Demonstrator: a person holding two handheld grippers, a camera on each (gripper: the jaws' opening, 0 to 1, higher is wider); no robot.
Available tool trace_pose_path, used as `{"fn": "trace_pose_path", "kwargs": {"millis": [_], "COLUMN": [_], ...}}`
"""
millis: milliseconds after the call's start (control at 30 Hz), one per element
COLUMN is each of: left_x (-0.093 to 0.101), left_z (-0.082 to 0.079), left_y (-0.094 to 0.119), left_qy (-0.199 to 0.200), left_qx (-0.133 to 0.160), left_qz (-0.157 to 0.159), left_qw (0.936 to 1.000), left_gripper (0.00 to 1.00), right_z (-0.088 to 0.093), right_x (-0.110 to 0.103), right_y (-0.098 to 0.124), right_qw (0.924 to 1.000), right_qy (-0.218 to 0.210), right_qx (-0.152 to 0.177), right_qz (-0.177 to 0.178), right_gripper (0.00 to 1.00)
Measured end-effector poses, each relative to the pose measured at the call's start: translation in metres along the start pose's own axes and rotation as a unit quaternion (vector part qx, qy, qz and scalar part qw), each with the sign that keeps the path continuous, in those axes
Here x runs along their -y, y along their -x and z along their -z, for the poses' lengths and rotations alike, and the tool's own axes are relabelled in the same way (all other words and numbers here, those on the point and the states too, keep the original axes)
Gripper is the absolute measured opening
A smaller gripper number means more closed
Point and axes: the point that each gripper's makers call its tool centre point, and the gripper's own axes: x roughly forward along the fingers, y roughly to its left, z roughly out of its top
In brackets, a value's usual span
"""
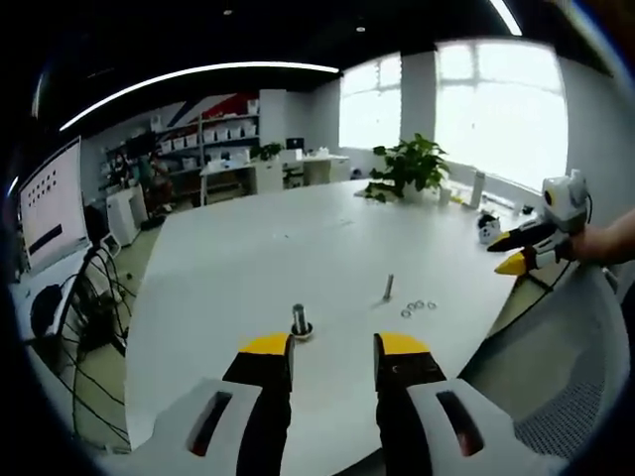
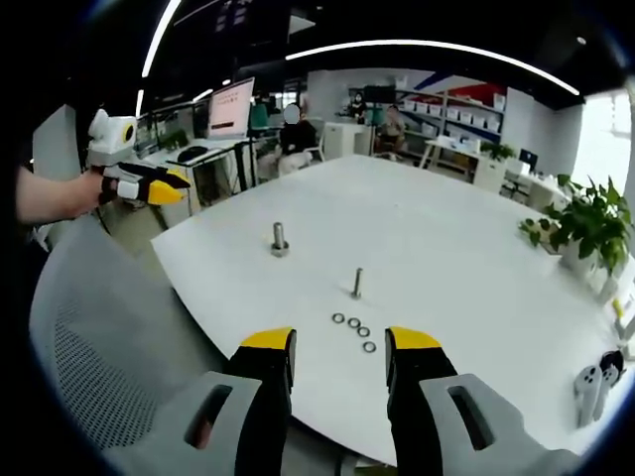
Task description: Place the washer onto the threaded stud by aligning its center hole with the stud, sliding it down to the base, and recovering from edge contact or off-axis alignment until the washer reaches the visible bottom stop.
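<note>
— Where are the washers?

— Four small flat metal ring washers point(image 2: 353, 330) lie loose in a short curved row on the large white round table point(image 2: 446, 248), near its edge. In the left gripper view the same washers point(image 1: 418, 307) sit right of centre, none of them on anything.

— And the stud?

— A slim upright grey threaded stud point(image 2: 356, 283) stands just behind the washers, apart from them; in the left gripper view it point(image 1: 388, 288) leans a little with the lens. Further along stands a thicker steel bolt with a wide base point(image 2: 280, 239), well apart from the washers. In the left gripper view that bolt point(image 1: 300, 321) is just ahead of the jaws.

— What are the tools doing?

— The right gripper with yellow tips and black jaws point(image 2: 340, 342) hangs over the table edge, jaws spread wide, nothing between them, the washers just ahead of the gap. The left gripper point(image 1: 332, 347) is also spread wide and empty, pointing at the bolt. Each shows from the other's side too, off the table edge: the left point(image 2: 164, 185) held by a bare forearm, the right point(image 1: 516, 253) likewise.

— Anything else around?

— A grey mesh chair back point(image 2: 89, 367) by the table edge, a leafy green potted plant point(image 2: 580, 228) on the far side, a lit monitor point(image 2: 230, 107), and shelves with white boxes point(image 1: 203, 139) at the wall.
</note>
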Motion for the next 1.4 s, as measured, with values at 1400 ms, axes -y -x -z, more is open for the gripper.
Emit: {"fn": "trace_pose_path", "kwargs": {"millis": [1400], "left_x": [0.024], "left_z": [0.007], "left_y": [-0.007], "left_qy": [-0.014], "left_qx": [-0.017], "left_qz": [0.065], "left_qw": [0.9976], "left_gripper": [0.32], "right_z": [0.027], "right_x": [0.005], "right_y": [-0.007], "right_qw": [0.9955], "right_qy": [0.033], "right_qx": [-0.086], "right_qz": [0.021], "right_gripper": [0.4]}}
